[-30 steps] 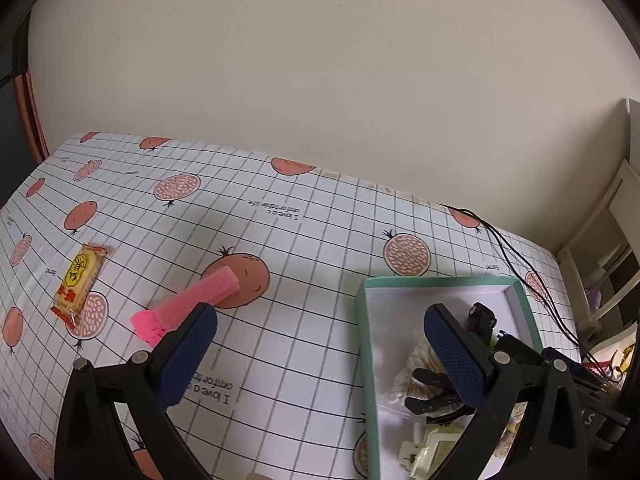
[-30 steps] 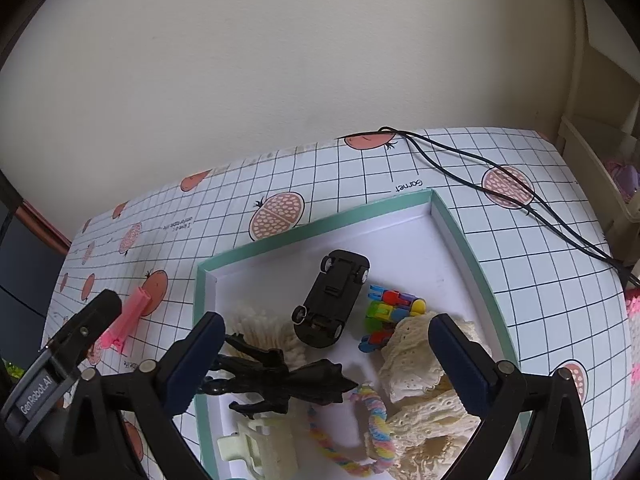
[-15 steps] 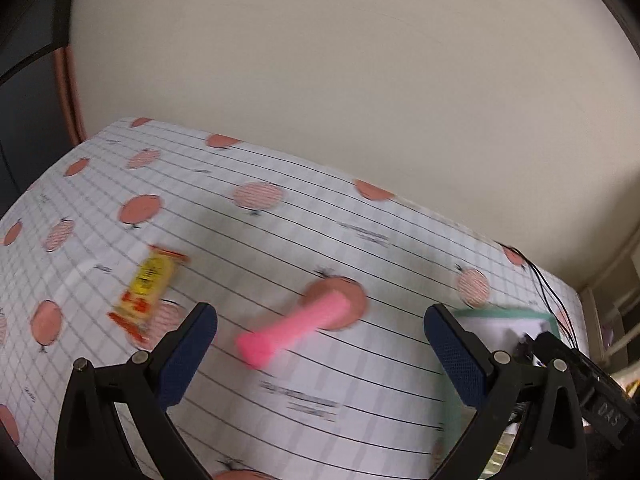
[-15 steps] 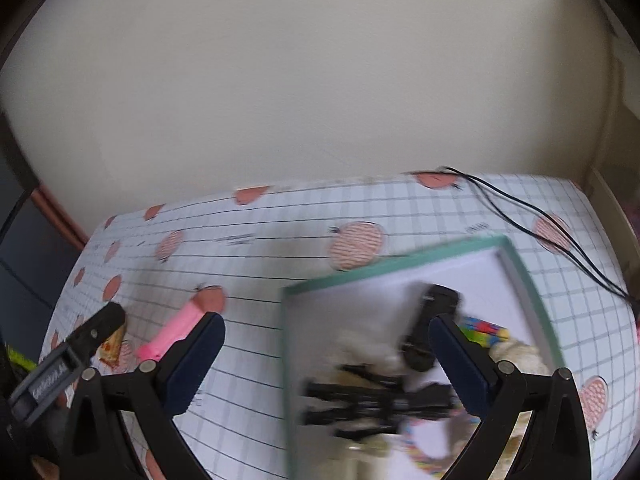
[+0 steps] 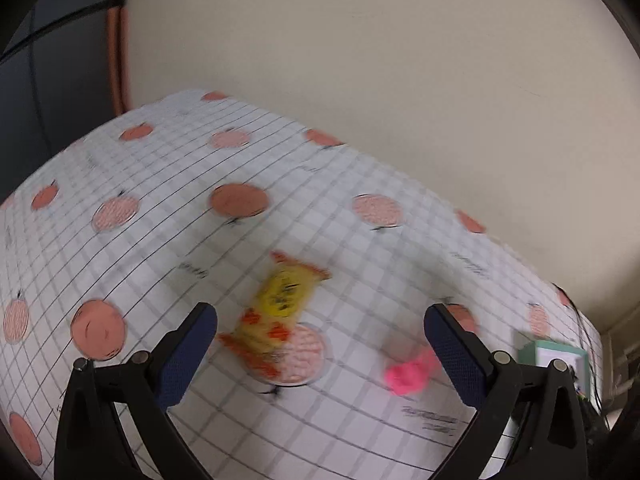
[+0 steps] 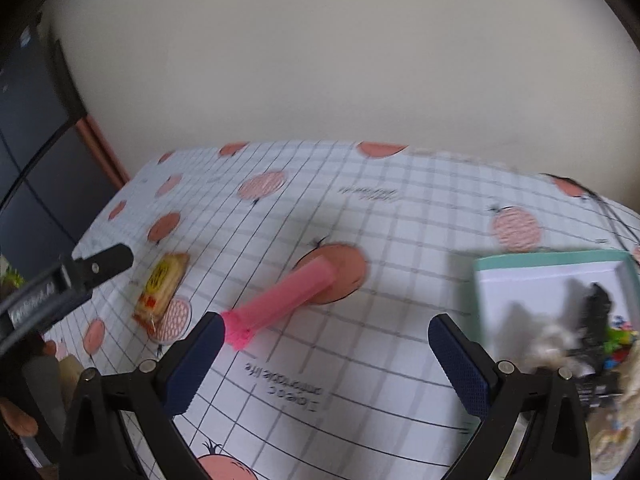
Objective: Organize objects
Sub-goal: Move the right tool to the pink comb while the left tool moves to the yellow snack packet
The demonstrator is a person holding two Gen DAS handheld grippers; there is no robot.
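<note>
**Ana:** Left wrist view first: the left gripper (image 5: 320,344) has its fingers spread wide with nothing between them, and the yellow snack packet (image 5: 276,312) lies on the tablecloth (image 5: 160,184) right in the gap, slightly left of centre. Its long axis runs from lower left to upper right of the frame, so it lies roughly along the fingers, not across them.

**Ben:** And the pink stick (image 5: 410,370)?

**Ana:** In that view it is a blur at lower right, partly hidden behind the right-hand finger. The right wrist view shows it better: the pink stick (image 6: 280,300) lies diagonally, its frayed end close to the left-hand finger of the right gripper (image 6: 322,356), its far end on a printed orange fruit. That gripper is spread wide and empty too.

**Ben:** So which tool takes which?

**Ana:** My guess: left for the packet, right for the stick. In the right wrist view the packet (image 6: 162,284) sits at far left, close under the tip of the left gripper (image 6: 100,262), while the green-rimmed box (image 6: 560,258) is at the right edge, with toys already inside.

**Ben:** Anything to watch?

**Ana:** The left tool probably needs turning so its fingers close across the packet's narrow side. Both views are blurred, so fine detail is uncertain.
</note>
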